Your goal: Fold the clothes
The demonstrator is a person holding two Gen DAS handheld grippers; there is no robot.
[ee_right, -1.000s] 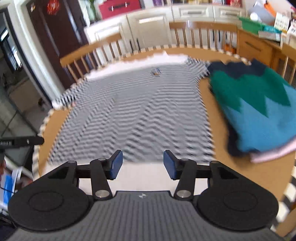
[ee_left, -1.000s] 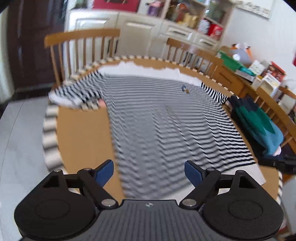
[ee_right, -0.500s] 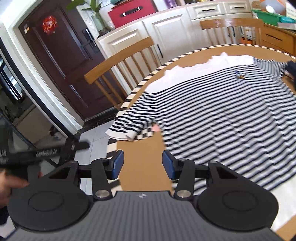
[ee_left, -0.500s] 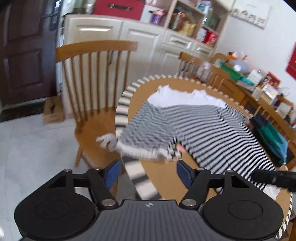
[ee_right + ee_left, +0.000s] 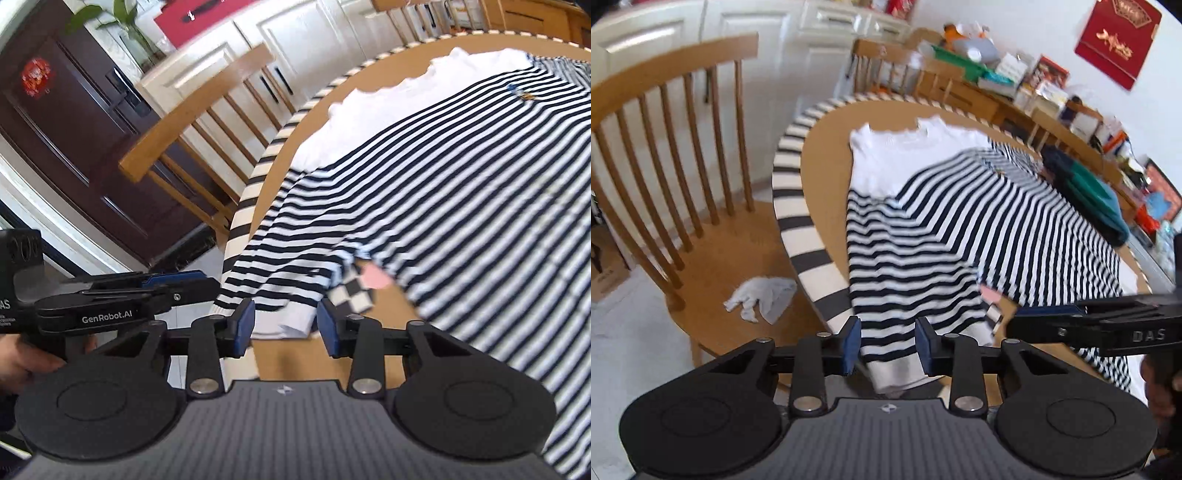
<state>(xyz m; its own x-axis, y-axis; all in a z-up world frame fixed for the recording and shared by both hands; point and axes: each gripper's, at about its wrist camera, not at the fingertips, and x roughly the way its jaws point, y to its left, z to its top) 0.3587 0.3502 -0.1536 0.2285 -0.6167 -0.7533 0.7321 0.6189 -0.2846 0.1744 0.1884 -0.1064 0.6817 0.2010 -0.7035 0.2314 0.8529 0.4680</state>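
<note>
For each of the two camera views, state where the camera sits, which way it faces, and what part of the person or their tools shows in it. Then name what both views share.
Left wrist view: sits on the left gripper, looking down along its fingers at the striped sleeve near the table edge; the right gripper enters from the right.
Right wrist view: sits on the right gripper, facing the same sleeve cuff; the left gripper and a hand show at left.
Shared: the striped shirt, the wooden chair and the table.
</note>
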